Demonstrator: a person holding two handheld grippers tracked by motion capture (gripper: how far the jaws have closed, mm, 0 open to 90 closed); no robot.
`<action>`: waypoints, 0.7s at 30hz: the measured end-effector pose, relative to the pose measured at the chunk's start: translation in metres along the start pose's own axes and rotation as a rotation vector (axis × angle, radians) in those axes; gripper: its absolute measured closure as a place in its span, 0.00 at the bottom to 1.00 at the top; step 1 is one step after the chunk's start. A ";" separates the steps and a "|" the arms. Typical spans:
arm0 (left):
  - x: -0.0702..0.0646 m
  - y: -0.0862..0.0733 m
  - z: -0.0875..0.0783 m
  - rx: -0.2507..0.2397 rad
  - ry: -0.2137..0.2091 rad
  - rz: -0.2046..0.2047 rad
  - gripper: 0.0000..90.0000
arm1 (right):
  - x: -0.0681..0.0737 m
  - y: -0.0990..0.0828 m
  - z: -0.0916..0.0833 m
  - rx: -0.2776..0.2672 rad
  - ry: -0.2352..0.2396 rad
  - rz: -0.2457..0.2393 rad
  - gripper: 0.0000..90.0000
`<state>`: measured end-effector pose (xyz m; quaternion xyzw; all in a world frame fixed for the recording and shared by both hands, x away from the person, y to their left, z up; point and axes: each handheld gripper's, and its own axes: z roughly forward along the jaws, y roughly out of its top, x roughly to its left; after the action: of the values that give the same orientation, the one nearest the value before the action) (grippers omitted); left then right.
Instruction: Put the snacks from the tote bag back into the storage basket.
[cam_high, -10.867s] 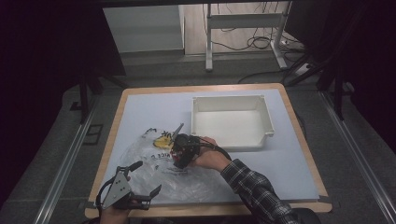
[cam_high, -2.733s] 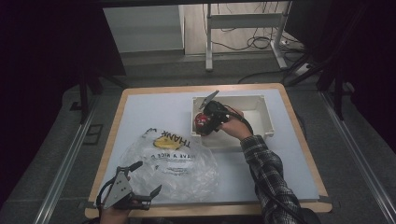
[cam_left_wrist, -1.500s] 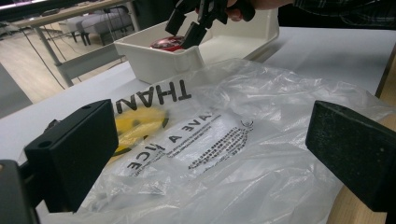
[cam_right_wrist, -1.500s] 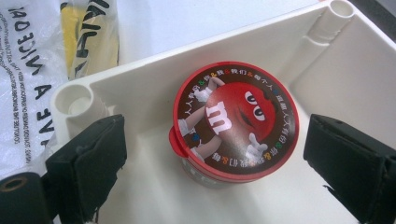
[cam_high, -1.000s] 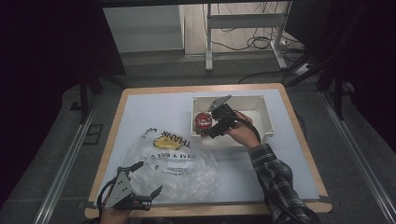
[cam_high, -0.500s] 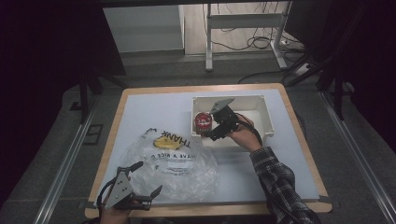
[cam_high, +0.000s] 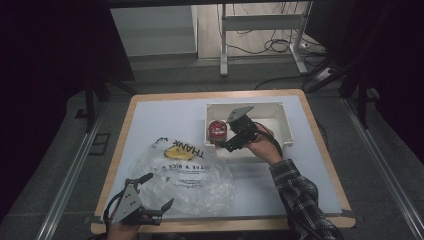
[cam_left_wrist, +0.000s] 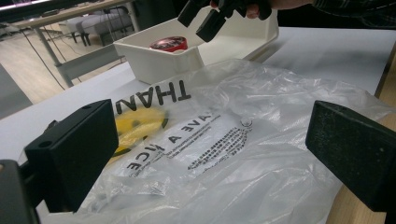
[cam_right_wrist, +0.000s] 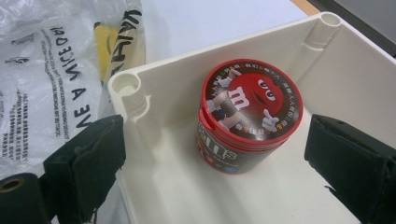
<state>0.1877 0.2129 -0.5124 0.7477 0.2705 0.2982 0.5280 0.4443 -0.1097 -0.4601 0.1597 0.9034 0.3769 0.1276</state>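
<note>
Two grippers: both spread, nothing pinched.
Right gripper (cam_high: 231, 137): candy tub (cam_right_wrist: 247, 114) upright in white bin (cam_right_wrist: 369, 79), between its jaws, untouched.
Left gripper (cam_high: 157, 192): plastic bag (cam_left_wrist: 233, 154) beneath jaws.

Two black grippers, each with two thick, blocky jaws with flat faces. Left gripper (cam_high: 152, 192): a grey three-cornered plate with small holes on top. Right gripper (cam_high: 231, 140): a grey plate too, and a thin black cable looping behind. A dark checked sleeve (cam_high: 298, 192), with light lines crossing in squares.
</note>
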 end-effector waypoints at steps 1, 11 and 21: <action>0.000 0.000 0.000 0.000 0.000 0.001 0.03 | 0.000 0.000 -0.001 -0.001 0.000 0.001 0.06; 0.000 0.000 -0.001 -0.004 0.001 -0.001 0.03 | 0.006 -0.001 -0.007 -0.016 0.006 0.008 0.06; 0.000 0.000 -0.001 -0.004 0.002 -0.002 0.03 | 0.010 -0.004 -0.011 -0.023 0.016 0.015 0.06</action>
<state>0.1872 0.2137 -0.5118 0.7460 0.2711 0.2989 0.5297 0.4302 -0.1150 -0.4569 0.1619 0.8987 0.3896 0.1196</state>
